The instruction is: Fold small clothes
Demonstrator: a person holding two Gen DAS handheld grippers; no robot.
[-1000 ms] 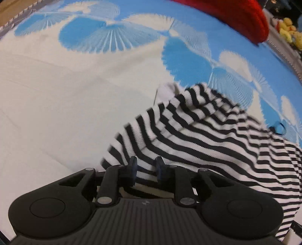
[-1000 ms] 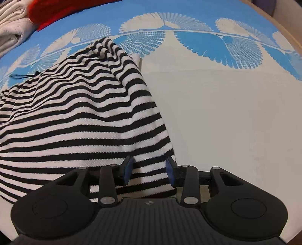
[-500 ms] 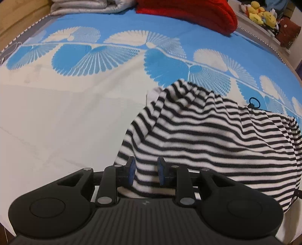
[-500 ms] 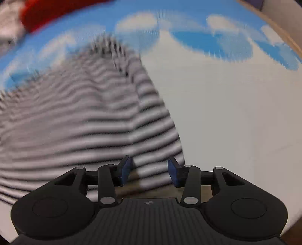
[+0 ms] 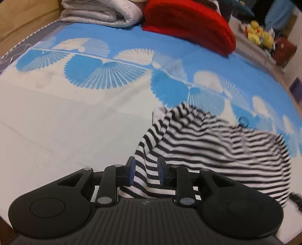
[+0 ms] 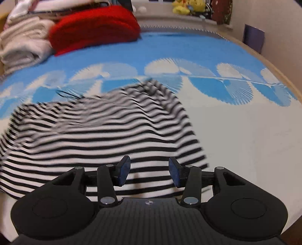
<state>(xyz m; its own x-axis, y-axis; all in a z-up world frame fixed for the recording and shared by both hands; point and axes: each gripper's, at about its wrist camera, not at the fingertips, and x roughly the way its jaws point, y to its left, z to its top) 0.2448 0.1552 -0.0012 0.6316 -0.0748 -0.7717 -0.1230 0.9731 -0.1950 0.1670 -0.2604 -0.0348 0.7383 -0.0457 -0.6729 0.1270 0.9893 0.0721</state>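
- Striped garment, black-and-white, lies bunched on a bed cover that is white near the cameras and blue with white fan shapes further off.
- Left hand-held gripper: jaws at a narrow gap, blue pads either side of a raised fold at the garment's near corner. Cloth runs up between the pads; whether they actually pinch it, cannot tell.
- Right hand-held gripper: jaws at a moderate gap, clearly wider than the left's. Striped cloth fills the space between the pads, with a visible margin on each side; pads do not press on it.
- In the right wrist view the garment spreads left and away from the gripper, its far part blurred; its right edge runs down to the near right pad.
- A thin dark loop, perhaps a cord, sits at the garment's far edge on the blue part of the cover.
- At the far end of the bed: a red folded item beside a stack of pale folded cloth.
- Yellow plush toys sit on a ledge beyond the bed, right of the red item.
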